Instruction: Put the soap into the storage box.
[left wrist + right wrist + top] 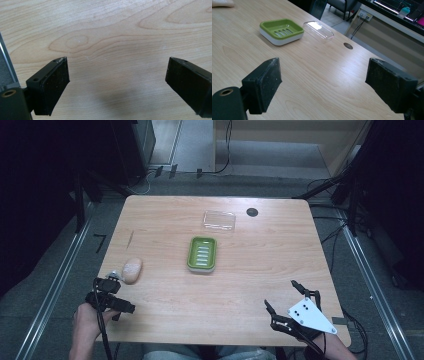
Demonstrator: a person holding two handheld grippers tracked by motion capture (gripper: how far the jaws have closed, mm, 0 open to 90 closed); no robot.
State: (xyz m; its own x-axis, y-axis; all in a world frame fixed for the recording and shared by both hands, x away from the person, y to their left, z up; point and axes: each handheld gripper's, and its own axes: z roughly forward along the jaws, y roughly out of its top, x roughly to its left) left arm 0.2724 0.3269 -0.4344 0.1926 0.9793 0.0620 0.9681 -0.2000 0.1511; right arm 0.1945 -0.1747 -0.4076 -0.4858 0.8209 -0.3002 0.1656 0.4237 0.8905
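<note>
Both the left gripper [117,75] and right gripper [323,82] gape wide, empty.

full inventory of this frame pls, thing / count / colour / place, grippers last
table: 1, light wood, centre of the high view
soap dish: 1, green tray on a white base, mid-table
clear lid: 1, transparent, beyond the soap dish, apart from it
soap bar: 1, pale beige, near the table's left edge, just ahead of the left gripper
round hole cover: 1, dark, far side of the table, right of the clear lid
left gripper: 1, black, near-left corner, fingers open over bare wood
right gripper: 1, black with a grey three-cornered plate, near-right corner, fingers open, nothing between them
</note>
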